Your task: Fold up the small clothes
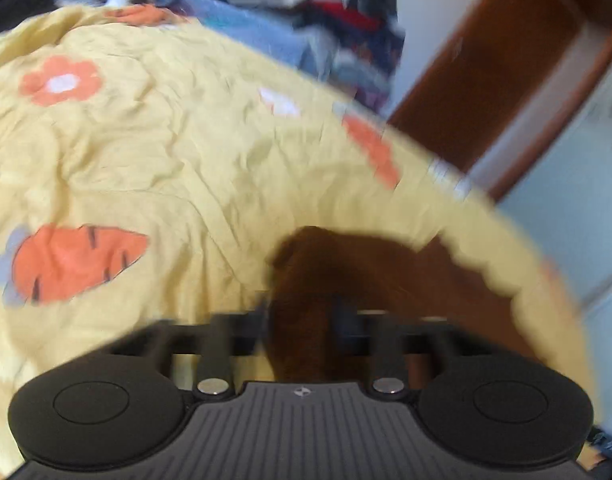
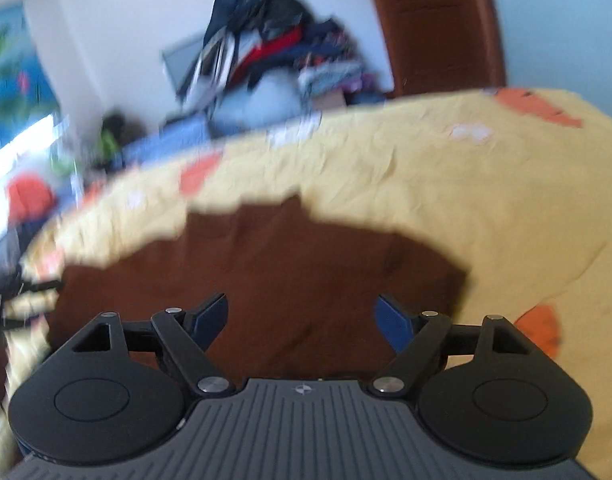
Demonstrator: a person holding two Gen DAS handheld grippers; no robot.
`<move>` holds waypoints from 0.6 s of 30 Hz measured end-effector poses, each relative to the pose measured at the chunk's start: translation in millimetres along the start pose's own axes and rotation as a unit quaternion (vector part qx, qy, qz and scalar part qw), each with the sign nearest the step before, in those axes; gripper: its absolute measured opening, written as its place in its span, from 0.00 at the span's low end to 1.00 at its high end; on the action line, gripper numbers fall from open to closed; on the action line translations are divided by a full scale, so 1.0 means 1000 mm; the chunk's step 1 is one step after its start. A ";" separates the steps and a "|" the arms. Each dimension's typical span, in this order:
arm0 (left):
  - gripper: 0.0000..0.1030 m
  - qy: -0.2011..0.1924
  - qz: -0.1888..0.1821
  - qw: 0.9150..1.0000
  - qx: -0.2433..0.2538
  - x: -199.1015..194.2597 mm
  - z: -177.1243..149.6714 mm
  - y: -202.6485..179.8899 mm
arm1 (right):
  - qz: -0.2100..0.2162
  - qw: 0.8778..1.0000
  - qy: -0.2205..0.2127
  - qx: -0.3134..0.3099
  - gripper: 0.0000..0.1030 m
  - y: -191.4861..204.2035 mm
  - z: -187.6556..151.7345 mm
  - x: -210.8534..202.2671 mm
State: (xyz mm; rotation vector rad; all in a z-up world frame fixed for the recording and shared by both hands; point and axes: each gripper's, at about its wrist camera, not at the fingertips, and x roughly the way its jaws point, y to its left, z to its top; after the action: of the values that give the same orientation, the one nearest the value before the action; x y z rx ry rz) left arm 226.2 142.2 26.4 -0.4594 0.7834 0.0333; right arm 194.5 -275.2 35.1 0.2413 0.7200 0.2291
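Note:
A small brown garment lies spread on a yellow bedspread printed with carrots and flowers. My right gripper hovers over its near part with both blue-padded fingers wide apart and nothing pinched between them. In the left wrist view a bunched fold of the brown garment rises between the fingers of my left gripper, which is shut on it near the bedspread's scalloped right edge. Both views are blurred.
A heap of mixed clothes is stacked against the white wall at the back, also seen as the clothes heap. A brown wooden door stands to the right. Pale floor lies beyond the bed's edge.

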 end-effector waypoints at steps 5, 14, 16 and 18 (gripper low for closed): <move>0.04 -0.067 0.046 0.995 0.058 -0.012 0.000 -0.011 | -0.017 0.998 -0.020 -0.054 0.88 0.004 -0.024 0.019; 0.10 -0.117 0.111 0.975 0.154 -0.041 -0.049 -0.021 | -0.040 0.992 -0.015 -0.121 1.00 0.021 -0.029 0.025; 0.20 -0.129 0.082 0.976 0.153 -0.069 -0.059 -0.018 | -0.019 0.998 -0.033 -0.053 0.97 0.007 -0.031 -0.005; 0.57 -0.124 0.054 0.977 0.165 -0.090 -0.078 -0.013 | 0.010 0.998 -0.059 0.024 0.97 -0.014 -0.035 -0.037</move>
State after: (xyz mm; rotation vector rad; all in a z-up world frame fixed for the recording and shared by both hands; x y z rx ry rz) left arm 112.4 110.9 45.0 -0.0937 0.5534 0.0594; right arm 146.0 -294.6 28.6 0.3047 0.6066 0.2153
